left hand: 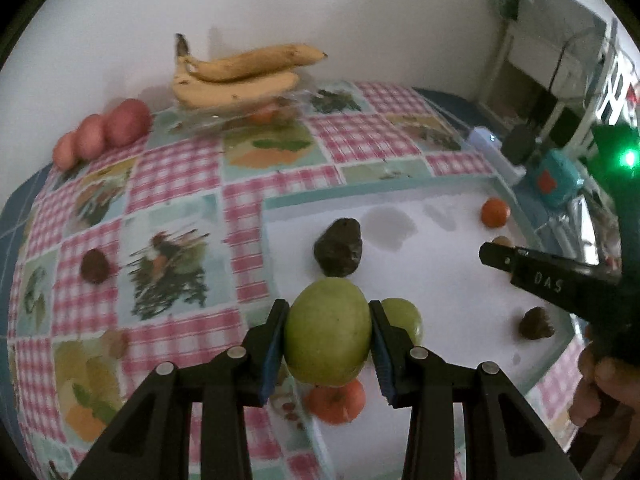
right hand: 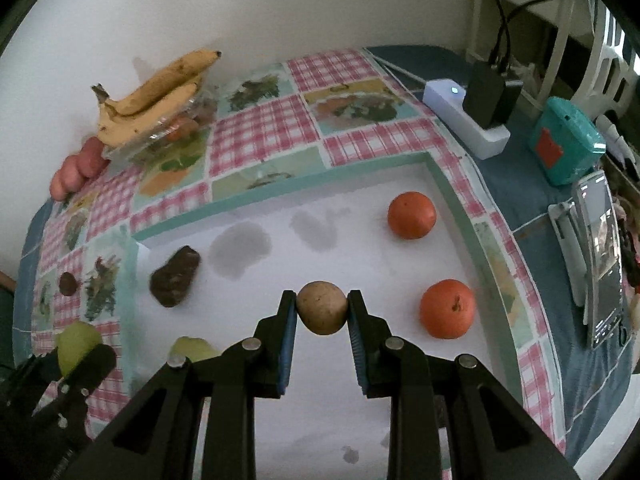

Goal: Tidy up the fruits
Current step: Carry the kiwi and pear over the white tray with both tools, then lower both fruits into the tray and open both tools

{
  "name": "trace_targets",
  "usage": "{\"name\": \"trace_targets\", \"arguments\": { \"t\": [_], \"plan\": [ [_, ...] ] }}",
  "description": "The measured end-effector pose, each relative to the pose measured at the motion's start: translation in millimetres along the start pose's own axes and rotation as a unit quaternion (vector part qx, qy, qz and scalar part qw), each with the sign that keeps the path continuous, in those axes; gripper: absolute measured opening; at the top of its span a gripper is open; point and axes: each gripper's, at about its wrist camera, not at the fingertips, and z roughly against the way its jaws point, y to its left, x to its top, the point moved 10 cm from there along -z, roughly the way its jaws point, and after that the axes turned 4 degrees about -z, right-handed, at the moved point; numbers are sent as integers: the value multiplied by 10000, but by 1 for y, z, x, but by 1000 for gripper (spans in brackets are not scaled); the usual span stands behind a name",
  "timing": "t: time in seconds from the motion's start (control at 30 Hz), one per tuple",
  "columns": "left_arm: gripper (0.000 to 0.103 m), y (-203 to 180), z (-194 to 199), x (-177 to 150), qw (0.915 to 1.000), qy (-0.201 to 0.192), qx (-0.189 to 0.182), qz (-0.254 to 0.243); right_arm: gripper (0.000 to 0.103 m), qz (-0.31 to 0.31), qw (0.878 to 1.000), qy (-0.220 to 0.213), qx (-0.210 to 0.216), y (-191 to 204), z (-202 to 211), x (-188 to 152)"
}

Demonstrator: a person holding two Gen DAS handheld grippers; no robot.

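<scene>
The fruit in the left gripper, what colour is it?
Green, clearest in the left wrist view.

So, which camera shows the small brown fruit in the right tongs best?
The right wrist view: the brown fruit sits centred and sharp between the pads. The left wrist view shows only a sliver behind the right tongs.

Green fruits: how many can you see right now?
2. One green fruit is clamped in the left gripper; the other lies beside it on the white tray. Others may be hidden.
</scene>
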Motion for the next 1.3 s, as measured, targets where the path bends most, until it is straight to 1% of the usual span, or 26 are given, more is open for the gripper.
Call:
{"name": "trace_targets", "arguments": {
  "t": [0.1, 0.17, 0.2, 0.27, 0.33, 0.4, 0.47, 0.53, 0.73, 0.9, 0.93, 1.0, 1.07, 1.1, 1.17, 1.23, 1.3],
  "plan": [
    [41, -2, -15, -4, 9999, 124, 49, -44, 26, -78, 10000, 34, 19, -5, -10, -1],
    [42, -6, -21, -7, 9998, 160, 17, -106, 26, -13, 10000, 25, -86, -9, -14, 0],
    [41, -7, -22, -7, 9998, 145, 42, -141, 26, 36, 9999, 3, -160, -10, -16, 1],
    [42, -7, -24, -5, 9997, 117, 121, -184, 26, -2, 9999, 14, -142, -13, -20, 3],
    [42, -6, -26, -5, 9997, 136, 99, -157, 26, -113, 9999, 58, -87, -16, -26, 2],
    [42, -3, -29, -7, 9996, 178, 151, -154, 26, -109, 9997, 166, -133, -17, -34, -2],
    [42, -1, -35, -12, 9993, 321, 142, -132, 27, -66, 9996, 190, -192, -17, -38, -3],
    [42, -2, -36, -12, 9995, 263, 134, -143, 27, 15, 9995, 165, -284, -15, -39, -2],
    [42, 1, -36, -12, 9995, 257, 157, -124, 27, 269, 9981, 88, -556, -12, -40, -3],
    [43, 0, -36, -12, 9994, 245, 182, -155, 28, 276, 9980, 88, -562, -13, -40, -4],
    [44, 0, -36, -12, 9993, 252, 196, -171, 29, 315, 9976, 87, -615, -13, -40, -4],
    [48, -1, -35, -12, 9992, 271, 227, -212, 43, 309, 9968, 73, -735, -16, -40, -3],
    [49, -2, -33, -11, 9992, 276, 217, -201, 48, 219, 9969, 78, -758, -21, -41, -2],
    [50, -2, -31, -10, 9992, 254, 227, -202, 48, 146, 9973, 109, -712, -22, -42, -2],
    [54, -3, -26, -8, 9991, 191, 262, -255, 49, 80, 9976, 152, -678, -23, -41, -2],
    [60, -4, -19, -5, 9991, 114, 287, -292, 49, 206, 9966, 164, -783, -22, -39, -2],
    [62, -4, -13, -2, 9990, 72, 313, -322, 52, 267, 9960, 105, -841, -22, -34, 0]
  ]
}}
